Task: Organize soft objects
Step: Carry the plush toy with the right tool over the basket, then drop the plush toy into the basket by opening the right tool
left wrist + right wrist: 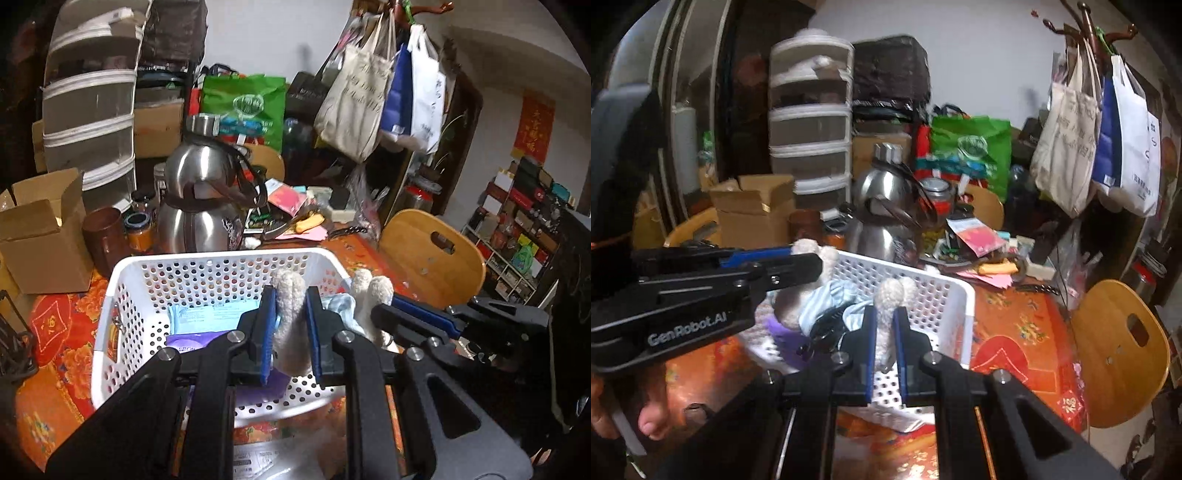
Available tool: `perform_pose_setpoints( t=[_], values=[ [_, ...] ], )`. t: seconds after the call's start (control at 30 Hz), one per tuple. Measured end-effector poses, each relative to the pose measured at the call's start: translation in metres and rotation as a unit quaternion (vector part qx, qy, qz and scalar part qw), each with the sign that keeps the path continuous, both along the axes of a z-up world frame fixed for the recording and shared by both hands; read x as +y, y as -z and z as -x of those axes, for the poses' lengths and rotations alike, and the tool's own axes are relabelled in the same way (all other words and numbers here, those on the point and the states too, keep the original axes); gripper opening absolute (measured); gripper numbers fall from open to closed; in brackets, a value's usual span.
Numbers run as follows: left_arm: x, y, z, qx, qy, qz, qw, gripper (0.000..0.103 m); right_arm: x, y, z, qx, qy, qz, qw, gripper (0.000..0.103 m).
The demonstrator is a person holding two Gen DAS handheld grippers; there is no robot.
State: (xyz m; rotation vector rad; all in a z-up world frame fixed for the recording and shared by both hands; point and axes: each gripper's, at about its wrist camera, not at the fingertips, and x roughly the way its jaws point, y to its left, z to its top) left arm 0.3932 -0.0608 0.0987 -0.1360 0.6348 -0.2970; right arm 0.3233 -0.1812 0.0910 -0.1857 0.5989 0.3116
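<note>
Plush toy (291, 325) spans both grippers: left gripper (290, 325) and right gripper (884, 328) jaws each pinch a limb, directly above white basket (122, 280).

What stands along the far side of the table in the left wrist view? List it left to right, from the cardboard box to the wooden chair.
Cardboard box → brown cup → orange jar → steel kettle → pile of papers and packets → wooden chair.
</note>
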Motion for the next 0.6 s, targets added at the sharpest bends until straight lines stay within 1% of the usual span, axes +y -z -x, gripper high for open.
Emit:
perform_pose_setpoints(
  t=[0.07, 0.13, 0.27, 0.3, 0.33, 0.37, 0.4, 0.43, 0.47, 0.5, 0.53, 0.57, 0.6],
  values=[
    [-0.002, 0.011, -0.009, 0.009, -0.006, 0.001, 0.9999, 0.015, -0.002, 0.006, -0.01, 0.008, 0.005, 0.005, 1.0, 0.008],
    [0.001, 0.019, -0.019, 0.022, -0.011, 0.014, 0.9996, 0.015, -0.005, 0.011, -0.019, 0.011, 0.009, 0.004, 1.0, 0.008],
    [0.002, 0.034, -0.028, 0.035, -0.022, 0.01, 0.9991, 0.015, -0.009, 0.019, -0.029, 0.021, 0.01, -0.008, 1.0, 0.008],
    [0.004, 0.038, -0.028, 0.04, -0.023, 0.009, 0.9989, 0.017, -0.01, 0.021, -0.032, 0.027, 0.01, -0.01, 1.0, 0.008],
    [0.006, 0.04, -0.03, 0.043, -0.025, 0.008, 0.9987, 0.019, -0.011, 0.026, -0.038, 0.045, 0.007, -0.014, 0.999, 0.009],
    [0.008, 0.042, -0.031, 0.043, -0.029, 0.008, 0.9986, 0.023, -0.012, 0.028, -0.038, 0.05, 0.007, -0.015, 0.999, 0.01],
    [0.011, 0.044, -0.029, 0.042, -0.032, 0.006, 0.9986, 0.032, -0.013, 0.032, -0.039, 0.05, 0.011, -0.01, 0.999, 0.014],
    [0.014, 0.044, -0.027, 0.04, -0.036, 0.002, 0.9986, 0.037, -0.014, 0.034, -0.04, 0.052, 0.012, -0.007, 0.999, 0.019],
    [0.018, 0.045, -0.028, 0.036, -0.046, -0.007, 0.9983, 0.05, -0.015, 0.036, -0.041, 0.058, 0.01, -0.011, 0.998, 0.03],
    [0.021, 0.046, -0.025, 0.035, -0.052, -0.012, 0.998, 0.06, -0.018, 0.037, -0.041, 0.065, 0.008, -0.02, 0.998, 0.036],
    [0.025, 0.048, -0.024, 0.035, -0.058, -0.013, 0.9976, 0.061, -0.02, 0.039, -0.041, 0.066, 0.012, -0.021, 0.998, 0.037],
    [0.031, 0.05, -0.024, 0.038, -0.063, -0.01, 0.9973, 0.062, -0.021, 0.039, -0.04, 0.065, 0.014, -0.018, 0.998, 0.041],
    [0.036, 0.052, -0.025, 0.043, -0.066, -0.003, 0.9969, 0.063, -0.021, 0.04, -0.04, 0.069, 0.014, -0.015, 0.997, 0.048]
  ],
)
